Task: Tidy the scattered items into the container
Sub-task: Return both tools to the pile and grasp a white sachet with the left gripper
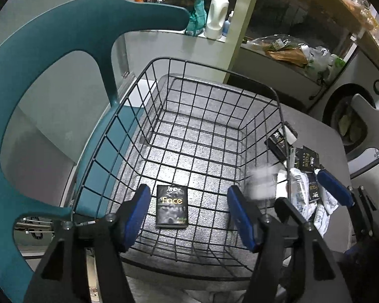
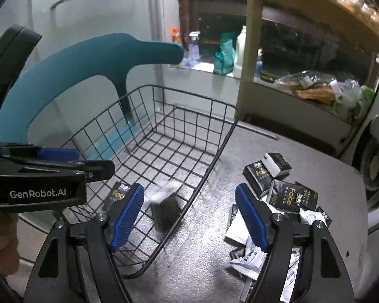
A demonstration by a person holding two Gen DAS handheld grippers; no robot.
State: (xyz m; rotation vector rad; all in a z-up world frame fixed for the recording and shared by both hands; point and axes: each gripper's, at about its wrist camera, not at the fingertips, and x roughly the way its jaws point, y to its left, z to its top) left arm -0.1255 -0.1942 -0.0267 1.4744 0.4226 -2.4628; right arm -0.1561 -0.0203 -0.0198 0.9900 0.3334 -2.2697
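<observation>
both hand-held grippers released: left (image 1: 189, 212) over basket (image 1: 149, 70), right (image 2: 189, 217) should grab next packet (image 2: 289, 198) squarely.

"Face" stands in gold letters on the black tissue packet (image 1: 172, 206) lying in the wire basket (image 1: 149, 75); "Face" again on a black packet (image 2: 289, 198) in the pile on the table; "GenRobot.AI" in white on the left gripper's body (image 2: 38, 193).

Your left wrist view: close above the wire basket (image 1: 189, 131), looking down. Right wrist view: beside it, basket (image 2: 164, 151) left of frame; both share it.
</observation>
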